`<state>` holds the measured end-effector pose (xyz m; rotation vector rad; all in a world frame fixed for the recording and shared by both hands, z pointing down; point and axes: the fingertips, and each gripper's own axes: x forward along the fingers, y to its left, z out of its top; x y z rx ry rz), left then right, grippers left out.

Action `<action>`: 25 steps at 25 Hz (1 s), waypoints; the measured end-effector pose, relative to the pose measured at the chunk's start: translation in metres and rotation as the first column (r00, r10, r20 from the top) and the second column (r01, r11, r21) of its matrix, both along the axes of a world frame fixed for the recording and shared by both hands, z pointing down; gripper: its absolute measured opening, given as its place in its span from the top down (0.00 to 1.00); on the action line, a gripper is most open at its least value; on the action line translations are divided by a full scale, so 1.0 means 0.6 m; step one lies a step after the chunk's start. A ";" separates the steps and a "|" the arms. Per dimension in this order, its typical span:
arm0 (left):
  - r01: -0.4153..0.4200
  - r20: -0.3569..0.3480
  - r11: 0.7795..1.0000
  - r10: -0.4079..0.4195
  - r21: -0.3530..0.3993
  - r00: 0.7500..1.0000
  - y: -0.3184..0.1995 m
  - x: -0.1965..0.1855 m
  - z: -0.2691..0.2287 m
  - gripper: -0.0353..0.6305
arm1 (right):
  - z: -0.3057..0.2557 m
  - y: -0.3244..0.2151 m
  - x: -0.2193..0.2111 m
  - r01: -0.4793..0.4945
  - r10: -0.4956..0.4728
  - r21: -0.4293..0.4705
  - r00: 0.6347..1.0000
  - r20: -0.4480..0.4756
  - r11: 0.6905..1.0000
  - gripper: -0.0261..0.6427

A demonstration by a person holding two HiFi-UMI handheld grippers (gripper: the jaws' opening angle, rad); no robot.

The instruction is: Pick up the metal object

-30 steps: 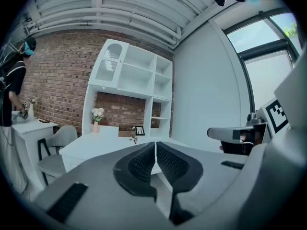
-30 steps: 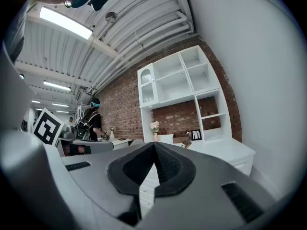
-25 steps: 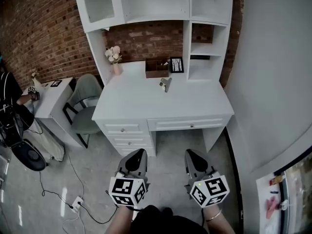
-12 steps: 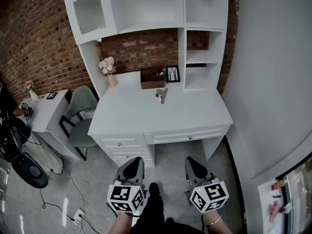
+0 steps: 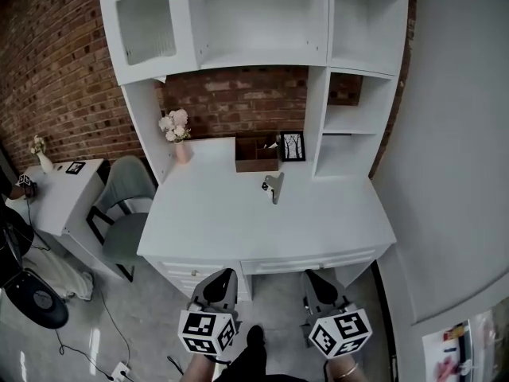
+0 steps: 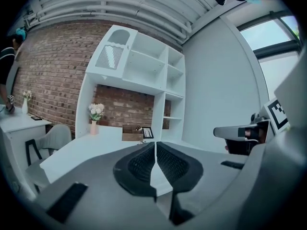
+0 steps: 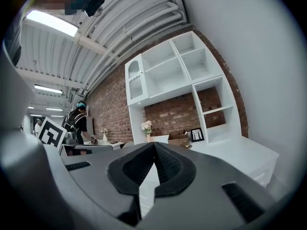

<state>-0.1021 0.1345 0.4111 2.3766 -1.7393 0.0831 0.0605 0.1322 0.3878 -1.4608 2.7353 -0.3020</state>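
Observation:
The metal object [image 5: 273, 186], a small silvery clip-like piece, lies on the white desk [image 5: 238, 221] toward the back, just in front of a brown box [image 5: 256, 156]. In the right gripper view it shows faintly as a metal object [image 7: 186, 146] beyond the jaws. Both grippers hang low in front of the desk's near edge, far short of it. My left gripper [image 5: 223, 277] is shut and holds nothing; its pads meet in the left gripper [image 6: 155, 145] view. My right gripper [image 5: 317, 278] is likewise shut and empty, as the right gripper [image 7: 154, 146] view shows.
A white hutch with open shelves [image 5: 262, 22] rises over the desk against a brick wall. A flower vase [image 5: 175, 130] and a framed picture [image 5: 293, 146] stand at the back. A grey chair [image 5: 127, 213] and a side table [image 5: 56, 193] are left; a person [image 7: 76, 121] stands there.
The desk has come nearer and now fills more of the head view, its front edge just ahead of the grippers. Both grippers stay shut and low.

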 end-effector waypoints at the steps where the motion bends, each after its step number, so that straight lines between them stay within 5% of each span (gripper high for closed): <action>1: -0.005 -0.001 1.000 0.005 -0.003 1.000 -0.023 -0.007 0.000 0.92 | -0.003 -0.023 -0.009 -0.003 0.003 0.001 1.000 -0.002 1.000 0.96; 12: -0.069 -0.022 0.998 0.069 -0.009 0.997 -0.257 -0.060 0.001 0.92 | -0.012 -0.235 -0.072 -0.061 0.061 -0.001 0.998 -0.016 0.998 0.95; 25: -0.128 -0.021 0.990 0.127 -0.058 0.992 -0.418 -0.063 0.034 0.92 | 0.006 -0.366 -0.074 -0.125 0.124 -0.027 0.992 -0.022 0.992 0.95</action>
